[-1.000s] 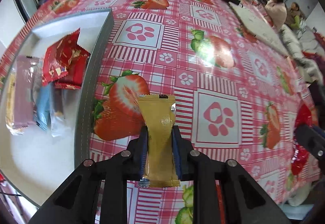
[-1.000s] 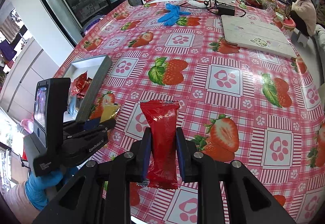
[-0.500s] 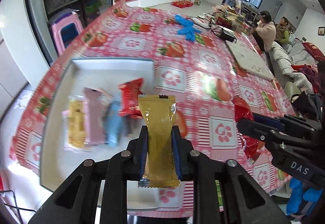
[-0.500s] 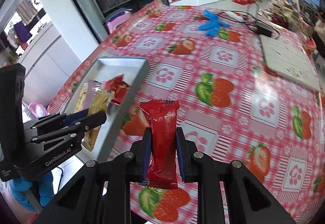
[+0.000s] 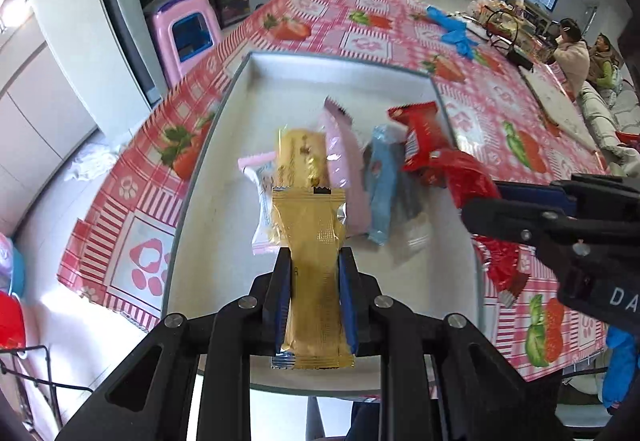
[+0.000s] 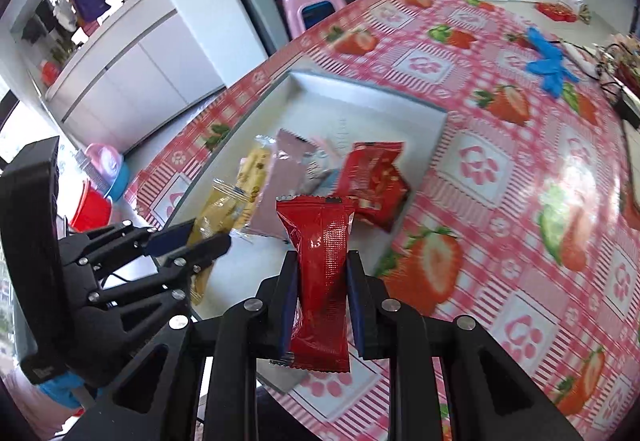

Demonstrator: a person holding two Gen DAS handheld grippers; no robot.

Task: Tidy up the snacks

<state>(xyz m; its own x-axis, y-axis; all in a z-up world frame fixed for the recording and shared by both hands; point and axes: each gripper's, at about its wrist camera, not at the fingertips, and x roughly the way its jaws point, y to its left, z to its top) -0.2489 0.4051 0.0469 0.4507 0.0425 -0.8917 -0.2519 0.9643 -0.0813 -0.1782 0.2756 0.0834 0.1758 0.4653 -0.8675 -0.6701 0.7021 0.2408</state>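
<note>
My left gripper is shut on a gold snack packet and holds it above the near part of the white tray. My right gripper is shut on a red snack packet, above the tray's near right edge; it also shows in the left wrist view. In the tray lie a yellow packet, a pink packet, a blue packet and a red packet. The left gripper shows at the left of the right wrist view.
The table has a red strawberry-print cloth. Blue gloves lie far back. A pink stool stands beyond the table's far left edge. A red basin sits on the floor. People sit at the far right.
Both grippers have moved left over the tray, each still holding its packet. The tray's packets now lie right in front of the left gripper.
</note>
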